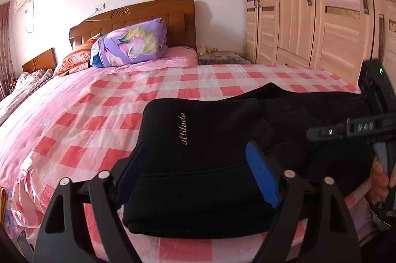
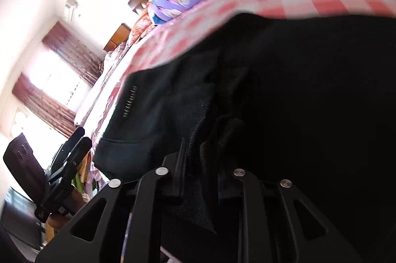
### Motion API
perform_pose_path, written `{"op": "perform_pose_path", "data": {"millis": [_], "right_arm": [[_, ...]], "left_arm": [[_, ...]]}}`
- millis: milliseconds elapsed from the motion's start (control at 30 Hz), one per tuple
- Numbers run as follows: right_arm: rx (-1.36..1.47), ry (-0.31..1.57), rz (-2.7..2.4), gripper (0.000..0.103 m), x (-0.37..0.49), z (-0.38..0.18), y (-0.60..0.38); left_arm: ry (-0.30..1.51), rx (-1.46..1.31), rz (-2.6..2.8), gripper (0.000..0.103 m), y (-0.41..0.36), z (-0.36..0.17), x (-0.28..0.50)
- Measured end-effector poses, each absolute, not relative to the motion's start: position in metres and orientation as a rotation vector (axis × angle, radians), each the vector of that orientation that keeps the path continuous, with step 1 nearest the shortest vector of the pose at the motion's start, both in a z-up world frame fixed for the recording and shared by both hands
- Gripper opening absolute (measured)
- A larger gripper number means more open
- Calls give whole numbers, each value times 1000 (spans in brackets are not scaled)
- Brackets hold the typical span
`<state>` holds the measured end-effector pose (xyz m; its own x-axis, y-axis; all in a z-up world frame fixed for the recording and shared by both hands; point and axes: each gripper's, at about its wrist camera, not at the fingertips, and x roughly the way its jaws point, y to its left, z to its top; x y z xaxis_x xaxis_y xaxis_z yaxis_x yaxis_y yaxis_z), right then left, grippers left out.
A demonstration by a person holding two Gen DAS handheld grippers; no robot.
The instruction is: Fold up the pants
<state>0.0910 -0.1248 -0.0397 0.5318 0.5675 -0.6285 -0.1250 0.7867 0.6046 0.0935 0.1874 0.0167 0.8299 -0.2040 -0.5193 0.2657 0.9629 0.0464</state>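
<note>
One pair of black fleece pants (image 1: 198, 164), folded, lies at the near edge of my pink checked bed (image 1: 99, 94). My left hand-held gripper (image 1: 195, 176) straddles it with jaws wide; my right hand-held gripper (image 2: 201, 164) pinches its cloth.

Black pants (image 1: 210, 151) folded, flat on checked bedspread (image 1: 99, 114).
</note>
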Motion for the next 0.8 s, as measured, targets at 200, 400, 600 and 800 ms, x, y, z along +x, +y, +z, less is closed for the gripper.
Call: {"op": "perform_pose_path", "data": {"millis": [200,400,600,800], "right_arm": [[362,842,334,90,66,-4,-132],[200,808,520,92,58,3,-102],[274,907,464,89,51,-17,-152],[444,717,147,98,-31,17,-301]], "left_arm": [[554,160,-230,90,176,26,108],[690,185,-89,101,158,23,156],[895,202,-16,102,159,-27,185],[699,179,-79,101,149,20,145]]}}
